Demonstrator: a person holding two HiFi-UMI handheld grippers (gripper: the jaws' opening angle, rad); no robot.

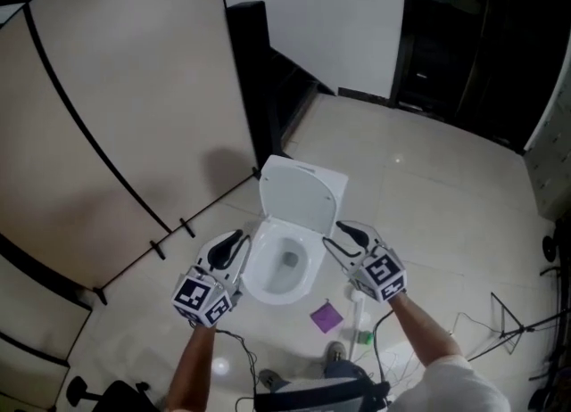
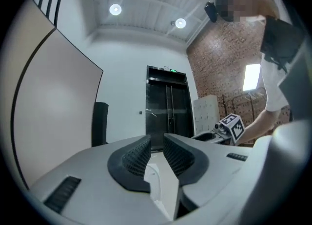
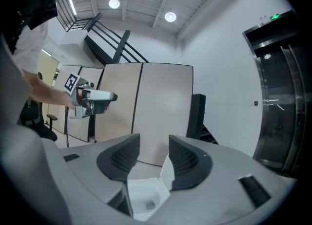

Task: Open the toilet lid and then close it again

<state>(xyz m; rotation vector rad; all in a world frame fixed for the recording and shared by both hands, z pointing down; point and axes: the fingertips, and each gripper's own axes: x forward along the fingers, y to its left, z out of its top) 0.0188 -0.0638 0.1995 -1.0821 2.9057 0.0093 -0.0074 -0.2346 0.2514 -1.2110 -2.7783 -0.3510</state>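
The white toilet stands on the tiled floor with its lid [image 1: 303,189] raised upright and the bowl [image 1: 284,263] uncovered. My left gripper [image 1: 230,246] hangs at the bowl's left side, jaws a narrow gap apart with nothing between them. My right gripper [image 1: 348,235] hangs at the bowl's right side, jaws wider apart and empty. Neither touches the toilet. In the left gripper view the left gripper [image 2: 157,143] points level, a white edge of the toilet [image 2: 163,190] below it. In the right gripper view the right gripper [image 3: 154,146] frames the bowl [image 3: 146,202] and lid [image 3: 166,169].
A beige curved partition [image 1: 116,134] closes the left side. A purple cloth [image 1: 326,317], a white brush stand [image 1: 359,308] and a small green item [image 1: 364,337] lie on the floor right of the bowl. Dark glass doors [image 1: 464,36] are behind; a wire stand [image 1: 508,321] is at right.
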